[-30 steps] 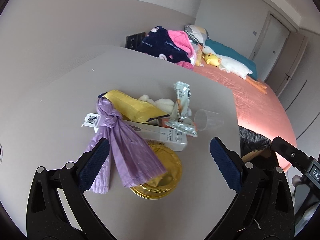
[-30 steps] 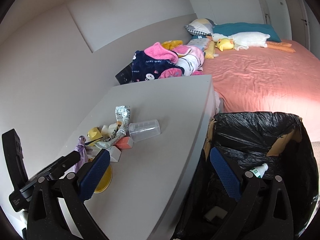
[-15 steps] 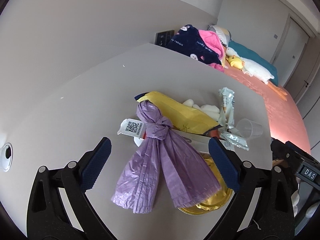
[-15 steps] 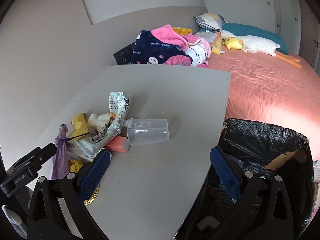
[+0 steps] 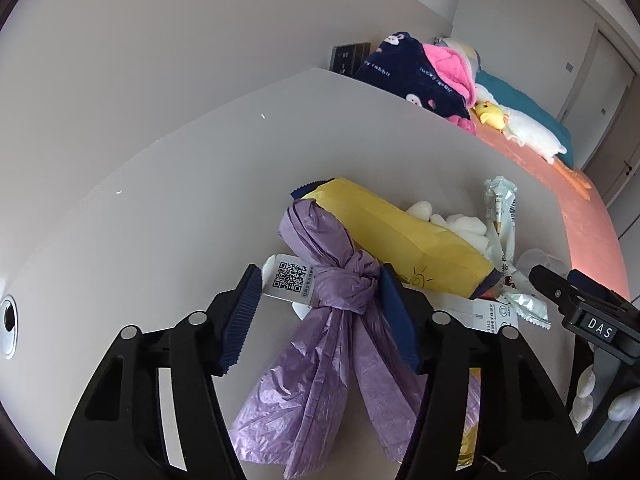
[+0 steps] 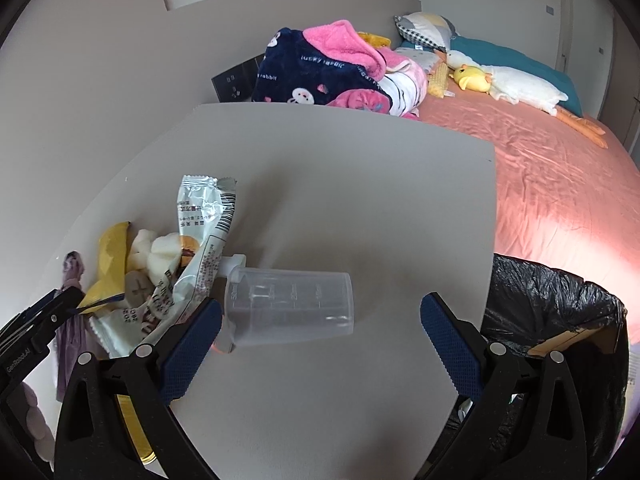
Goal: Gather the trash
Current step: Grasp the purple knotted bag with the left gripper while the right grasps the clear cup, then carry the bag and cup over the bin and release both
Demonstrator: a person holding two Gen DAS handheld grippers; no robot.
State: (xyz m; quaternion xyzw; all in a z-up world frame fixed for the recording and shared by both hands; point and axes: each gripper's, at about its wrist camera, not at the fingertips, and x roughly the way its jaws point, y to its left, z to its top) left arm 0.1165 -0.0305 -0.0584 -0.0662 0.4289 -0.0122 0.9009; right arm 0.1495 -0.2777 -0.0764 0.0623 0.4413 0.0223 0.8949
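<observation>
Left gripper (image 5: 318,304) sits over the knotted purple plastic bag (image 5: 340,320), jaws half-spread with the knot between the pads. The right-hand pad looks to touch the knot; the left-hand pad stands clear of it, over a white QR label (image 5: 291,282). Not pinching yet, by my read. The bag's long axis runs roughly along the gripper's reach, tails trailing back under the fingers, so the jaws cross it at the knot. Good line for a squeeze.

The bag lies on the table (image 5: 180,184) at the near end of the trash pile, against a yellow packet (image 5: 400,236).

Right gripper (image 6: 320,320) hangs wide open, holding nothing, its jaws bracketing a clear plastic bottle (image 6: 290,306) that lies on its side across the gap. The black-lined bin (image 6: 560,312) stands just off the table's right edge, nearer the right gripper.

The left gripper is clearly nearer the bag; closing looks like the next move.
</observation>
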